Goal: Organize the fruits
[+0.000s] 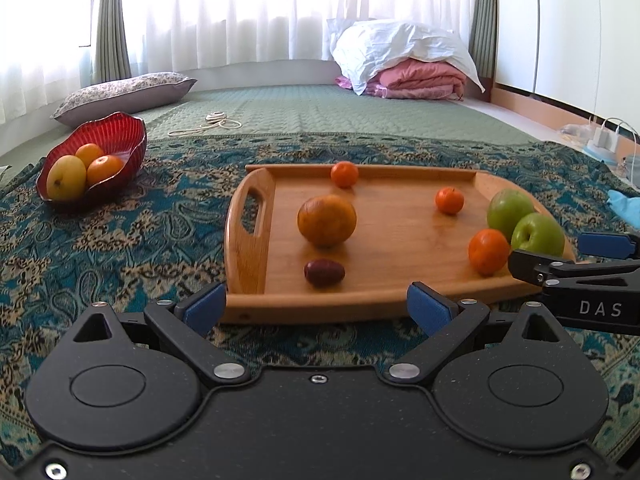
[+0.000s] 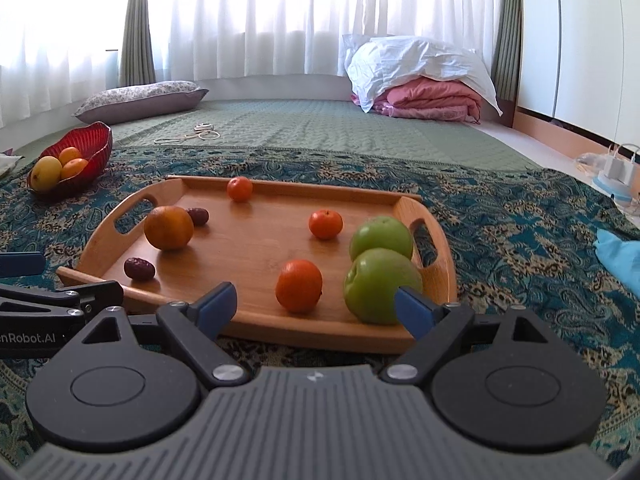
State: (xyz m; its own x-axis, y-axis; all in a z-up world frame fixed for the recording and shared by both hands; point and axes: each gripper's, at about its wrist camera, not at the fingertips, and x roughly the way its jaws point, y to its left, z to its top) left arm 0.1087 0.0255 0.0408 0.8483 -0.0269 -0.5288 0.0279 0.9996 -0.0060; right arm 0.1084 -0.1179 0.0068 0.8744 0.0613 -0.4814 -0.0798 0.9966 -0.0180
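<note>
Both my left tool (image 1: 316, 306) and right tool (image 2: 316, 306) are spread, pinching nothing, low in frame before the wooden tray (image 2: 248, 248) of fruit; red bowl (image 1: 120, 136) upper left.

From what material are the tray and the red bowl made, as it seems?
The tray looks like bamboo or light wood with a smooth, slightly glossy finish: the grain runs in fine strips. The red bowl seems to be ribbed glass or clear plastic: it is translucent and shiny. Which of the two I cannot tell.

Black tool (image 1: 316, 304), blue pads (image 1: 204, 306)
</note>
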